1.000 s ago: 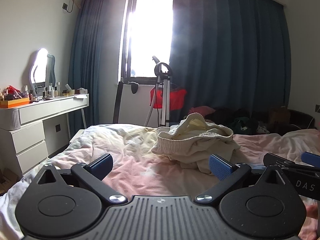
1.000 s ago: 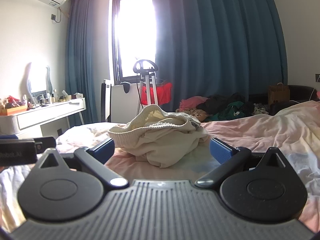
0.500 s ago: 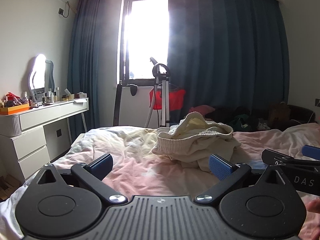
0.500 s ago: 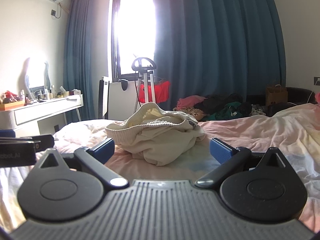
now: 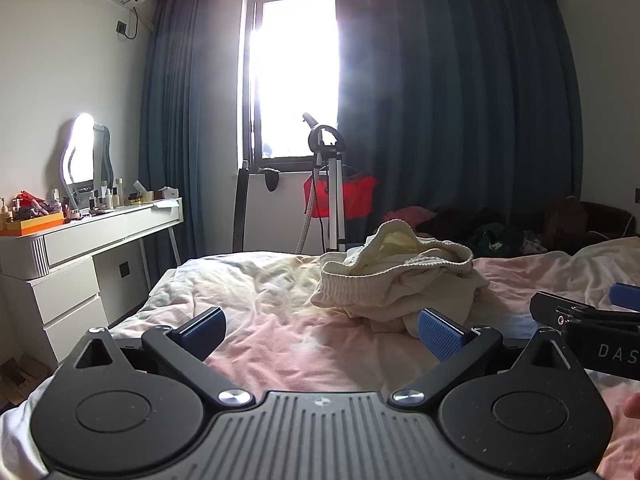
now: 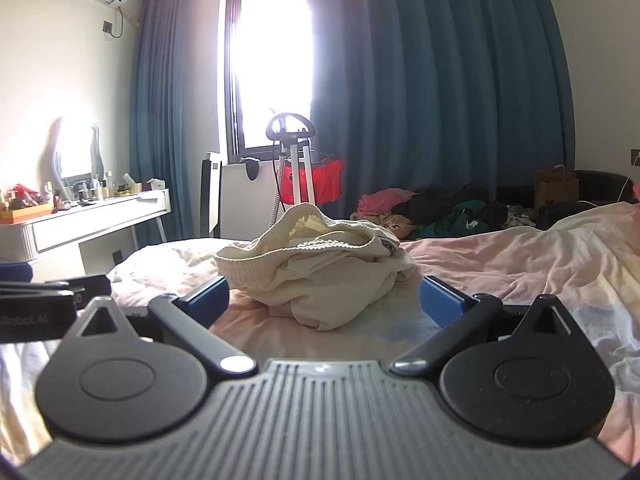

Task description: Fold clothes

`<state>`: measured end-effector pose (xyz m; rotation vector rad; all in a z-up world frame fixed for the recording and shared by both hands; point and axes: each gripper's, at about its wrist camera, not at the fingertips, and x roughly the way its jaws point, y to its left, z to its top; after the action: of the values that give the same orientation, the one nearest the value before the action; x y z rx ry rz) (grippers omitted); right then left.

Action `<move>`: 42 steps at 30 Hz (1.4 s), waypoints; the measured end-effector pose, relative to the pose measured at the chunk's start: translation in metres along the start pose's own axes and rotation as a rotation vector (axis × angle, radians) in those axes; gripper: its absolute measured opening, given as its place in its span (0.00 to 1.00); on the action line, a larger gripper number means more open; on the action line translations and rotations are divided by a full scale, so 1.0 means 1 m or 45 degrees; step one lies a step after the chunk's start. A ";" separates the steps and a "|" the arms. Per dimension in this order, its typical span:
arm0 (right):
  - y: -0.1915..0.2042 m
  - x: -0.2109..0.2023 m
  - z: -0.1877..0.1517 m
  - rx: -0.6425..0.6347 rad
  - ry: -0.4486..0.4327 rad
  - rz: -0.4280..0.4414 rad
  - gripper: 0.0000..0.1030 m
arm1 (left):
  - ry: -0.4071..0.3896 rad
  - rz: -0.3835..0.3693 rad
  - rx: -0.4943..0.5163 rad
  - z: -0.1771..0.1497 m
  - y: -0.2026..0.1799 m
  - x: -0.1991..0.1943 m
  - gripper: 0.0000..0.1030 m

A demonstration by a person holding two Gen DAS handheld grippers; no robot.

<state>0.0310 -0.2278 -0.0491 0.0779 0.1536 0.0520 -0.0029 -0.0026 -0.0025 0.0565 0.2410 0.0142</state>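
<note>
A cream garment lies crumpled in a heap on the pink bedsheet, its ribbed band on top. My left gripper is open just above the sheet, short of the heap, which sits ahead and to its right. In the right wrist view the same cream garment lies straight ahead, between the lines of my open right gripper and a little beyond its blue pads. Nothing is held. Each gripper shows at the edge of the other's view.
A white dressing table with bottles and a lit mirror stands left of the bed. A garment steamer stand and a red item are by the window. Dark and pink clothes are piled beyond the bed at right.
Both views have tilted upward a little, so the garment sits lower in frame. The jaws have stayed open and nothing was grasped.
</note>
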 end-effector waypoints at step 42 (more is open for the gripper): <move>-0.054 0.311 0.048 0.209 0.271 -0.203 0.68 | 0.078 -0.079 0.011 -0.012 0.044 0.115 1.00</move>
<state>0.3478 -0.2676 -0.0531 0.2243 0.3763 -0.1118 0.1058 0.0448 -0.0386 0.0576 0.3041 -0.0466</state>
